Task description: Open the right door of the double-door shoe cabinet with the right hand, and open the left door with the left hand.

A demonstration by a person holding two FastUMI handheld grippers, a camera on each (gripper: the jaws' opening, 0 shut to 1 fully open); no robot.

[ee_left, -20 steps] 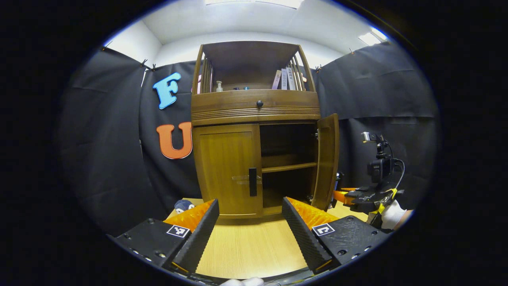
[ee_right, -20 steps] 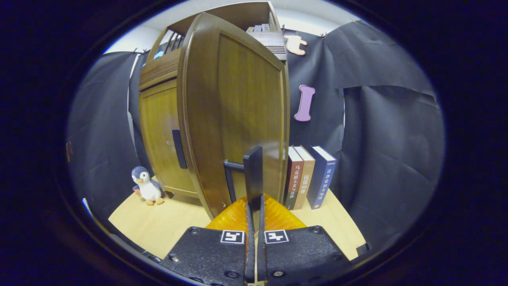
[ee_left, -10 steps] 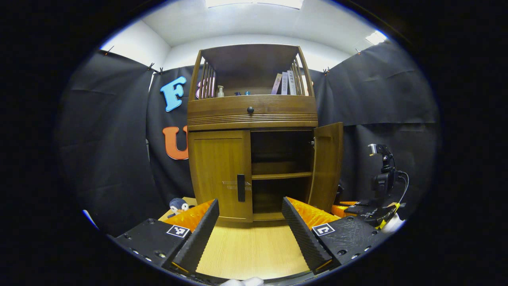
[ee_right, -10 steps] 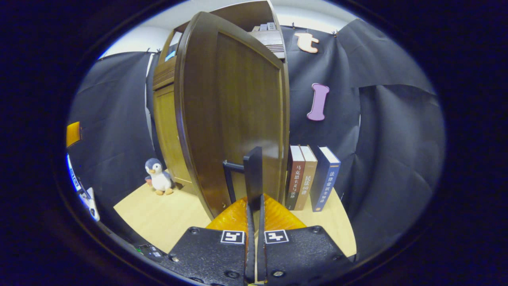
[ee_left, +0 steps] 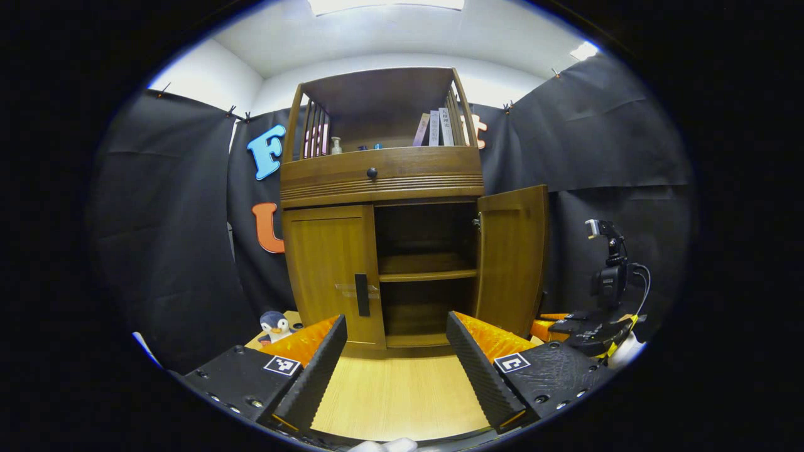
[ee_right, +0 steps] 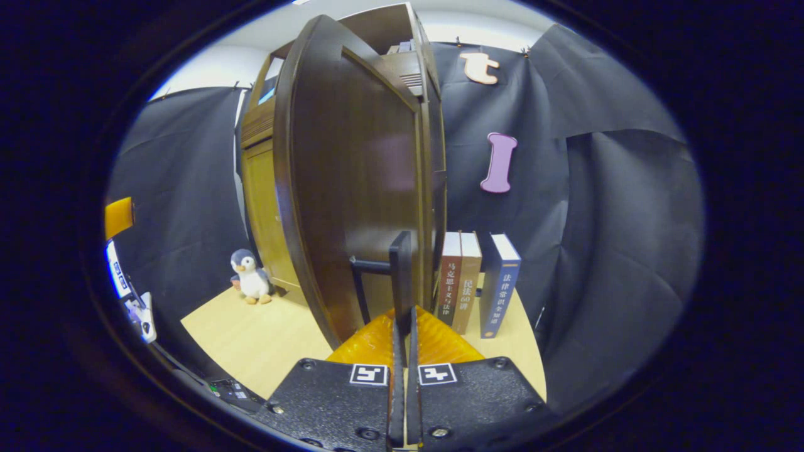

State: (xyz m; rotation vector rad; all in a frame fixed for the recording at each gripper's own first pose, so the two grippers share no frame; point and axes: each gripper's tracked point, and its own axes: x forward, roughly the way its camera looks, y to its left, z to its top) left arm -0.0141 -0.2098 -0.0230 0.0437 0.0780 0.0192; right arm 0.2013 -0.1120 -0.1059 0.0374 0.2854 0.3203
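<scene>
right gripper [ee_right: 402, 326] has its fingers pinched on the right door's handle [ee_right: 400, 276] so the right door [ee_left: 512, 257] stands swung wide, while the left gripper [ee_left: 396, 358] waits with fingers spread wide, lined up near the left door [ee_left: 330, 276], closed for now

Right claw [ee_right: 402, 326] clamps the open right door's [ee_right: 364, 188] black handle [ee_right: 402, 273]
</scene>
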